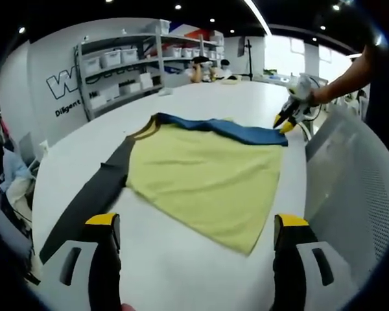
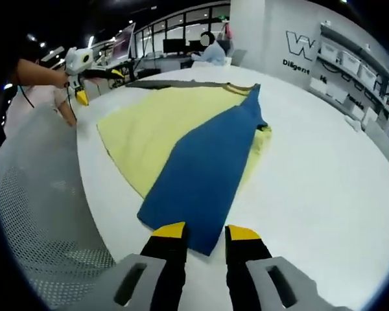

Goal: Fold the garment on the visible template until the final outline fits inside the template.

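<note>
Now the left gripper (image 1: 191, 227) hovers with its jaws wide apart and nothing between them, just short of the near hem of the yellow garment (image 1: 207, 175), which lies flat on the white table (image 1: 181, 272). A dark sleeve (image 1: 91, 194) trails toward the near left, and a blue sleeve (image 1: 240, 131) lies across the far edge. In the right gripper view, the right gripper (image 2: 205, 231) sits at the near tip of that blue sleeve with its jaws close together; whether they pinch the cloth I cannot tell. No template outline is plain on the table.

My judgement is that the fold could go crooked from here: a pull on one sleeve alone would drag the whole body sideways, and loose cloth could slide off the near table edge toward the mesh chair (image 2: 45, 214).

Farther off, the tabletop is smooth, pale and bare past the collar. Beyond it stand shelves with storage bins (image 1: 117, 61) against a lettered wall, people seated at a distant desk, and ceiling lights overhead.
</note>
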Demonstrator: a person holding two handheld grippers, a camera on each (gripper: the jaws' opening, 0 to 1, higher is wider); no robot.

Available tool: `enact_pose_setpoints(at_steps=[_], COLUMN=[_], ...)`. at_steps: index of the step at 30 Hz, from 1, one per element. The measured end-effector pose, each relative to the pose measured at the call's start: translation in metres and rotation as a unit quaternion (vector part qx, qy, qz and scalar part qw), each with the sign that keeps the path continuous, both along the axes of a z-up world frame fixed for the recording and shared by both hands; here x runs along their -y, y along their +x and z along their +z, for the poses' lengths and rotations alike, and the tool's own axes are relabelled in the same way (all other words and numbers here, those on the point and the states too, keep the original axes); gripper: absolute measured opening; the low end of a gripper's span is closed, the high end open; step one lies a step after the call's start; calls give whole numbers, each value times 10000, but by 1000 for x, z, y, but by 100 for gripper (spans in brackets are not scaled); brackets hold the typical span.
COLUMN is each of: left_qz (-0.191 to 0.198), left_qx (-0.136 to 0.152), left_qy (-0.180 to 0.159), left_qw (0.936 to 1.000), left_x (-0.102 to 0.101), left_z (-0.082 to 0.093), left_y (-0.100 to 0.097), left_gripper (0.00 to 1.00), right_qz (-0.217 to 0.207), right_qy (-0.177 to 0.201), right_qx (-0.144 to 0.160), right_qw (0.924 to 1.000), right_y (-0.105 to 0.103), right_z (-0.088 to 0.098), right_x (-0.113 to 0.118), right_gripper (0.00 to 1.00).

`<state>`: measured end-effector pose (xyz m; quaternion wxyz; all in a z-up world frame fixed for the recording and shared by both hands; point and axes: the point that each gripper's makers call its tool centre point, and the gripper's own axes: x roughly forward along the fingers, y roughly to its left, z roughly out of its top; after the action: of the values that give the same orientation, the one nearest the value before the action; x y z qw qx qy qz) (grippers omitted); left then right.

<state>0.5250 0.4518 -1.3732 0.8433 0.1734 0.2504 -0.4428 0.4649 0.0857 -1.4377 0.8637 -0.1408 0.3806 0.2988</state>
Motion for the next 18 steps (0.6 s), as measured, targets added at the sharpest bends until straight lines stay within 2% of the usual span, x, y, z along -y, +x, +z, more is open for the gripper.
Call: enact_pose_setpoints(at_steps=[7, 12, 18], left_qz=[0, -13, 21], left_qx=[-3, 1, 2], left_qy=[-13, -2, -16], left_qw=[10000, 10000, 10000], left_x=[2, 4, 4], left_z=[0, 0, 1], left_y=[-1, -1, -1], left_gripper=[97, 96, 96], right_qz=[-142, -141, 11], right_qy=[57, 52, -75], right_qx=[-192, -186, 12], right_qw=[9997, 9997, 10000], right_y=[-1, 0, 7], right_z=[-3, 5, 22], right_x=[2, 2, 4], right_gripper=[0, 0, 0])
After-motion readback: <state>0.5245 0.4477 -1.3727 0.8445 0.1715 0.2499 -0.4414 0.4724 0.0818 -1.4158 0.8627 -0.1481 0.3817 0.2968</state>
